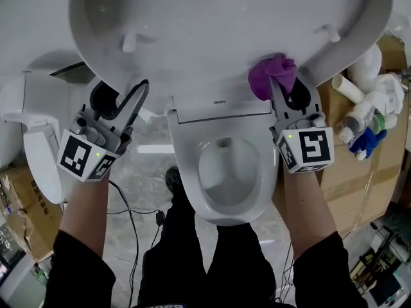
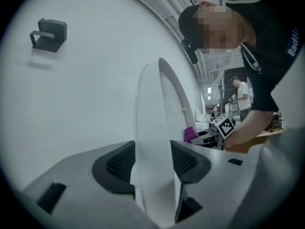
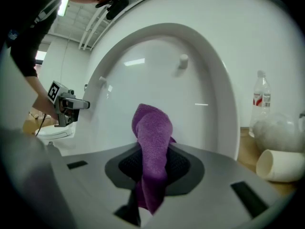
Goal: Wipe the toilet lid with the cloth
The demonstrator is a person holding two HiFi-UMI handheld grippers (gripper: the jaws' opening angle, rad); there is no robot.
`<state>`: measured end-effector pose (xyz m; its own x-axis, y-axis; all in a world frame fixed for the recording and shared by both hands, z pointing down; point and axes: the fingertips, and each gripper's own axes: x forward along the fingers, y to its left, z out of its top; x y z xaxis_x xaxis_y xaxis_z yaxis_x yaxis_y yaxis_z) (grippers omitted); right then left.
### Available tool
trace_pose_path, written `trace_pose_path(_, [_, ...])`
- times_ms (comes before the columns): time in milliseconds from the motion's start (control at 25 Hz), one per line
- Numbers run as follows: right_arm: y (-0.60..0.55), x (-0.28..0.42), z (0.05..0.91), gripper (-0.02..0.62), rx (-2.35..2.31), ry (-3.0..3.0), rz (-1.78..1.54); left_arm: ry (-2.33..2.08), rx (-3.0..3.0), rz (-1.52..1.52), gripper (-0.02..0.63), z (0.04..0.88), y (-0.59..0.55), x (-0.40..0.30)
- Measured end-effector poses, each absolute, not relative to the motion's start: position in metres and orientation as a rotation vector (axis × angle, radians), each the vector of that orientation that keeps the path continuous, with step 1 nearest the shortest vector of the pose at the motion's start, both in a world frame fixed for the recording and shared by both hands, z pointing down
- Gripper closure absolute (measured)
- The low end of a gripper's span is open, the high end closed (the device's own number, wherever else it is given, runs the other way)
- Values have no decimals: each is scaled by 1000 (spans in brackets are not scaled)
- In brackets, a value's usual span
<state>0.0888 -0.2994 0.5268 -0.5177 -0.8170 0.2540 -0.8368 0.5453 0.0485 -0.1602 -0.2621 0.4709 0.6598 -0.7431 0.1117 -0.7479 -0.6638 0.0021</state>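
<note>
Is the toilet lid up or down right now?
Up. The toilet lid stands raised above the open bowl, its edge clamped in the left gripper; the right gripper holds the purple cloth by its rim.

Pale grey marbled floor (image 1: 138, 172) is showing below, w/ thin black cables (image 1: 131, 212) trailing across it. Brown cardboard boxes (image 1: 359, 172) are sitting at right, carrying white plastic pipe pieces (image 1: 350, 87) & a clear plastic bottle w/ red label (image 3: 260, 101). Plain white wall (image 2: 86, 89) is bearing a small dark grey bracket (image 2: 47, 34). Ceiling strip light (image 3: 62, 6) is glowing overhead.
</note>
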Motion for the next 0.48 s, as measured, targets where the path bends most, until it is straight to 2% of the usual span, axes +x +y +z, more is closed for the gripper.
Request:
trace_pose_path(200, [-290, 72, 531, 500, 1390, -2559, 142, -1250, 2814, 155, 391, 474, -259, -160])
trace_pose_path(480, [-258, -39, 540, 500, 1217, -2699, 157, -1148, 2864, 153, 391, 481, -255, -160])
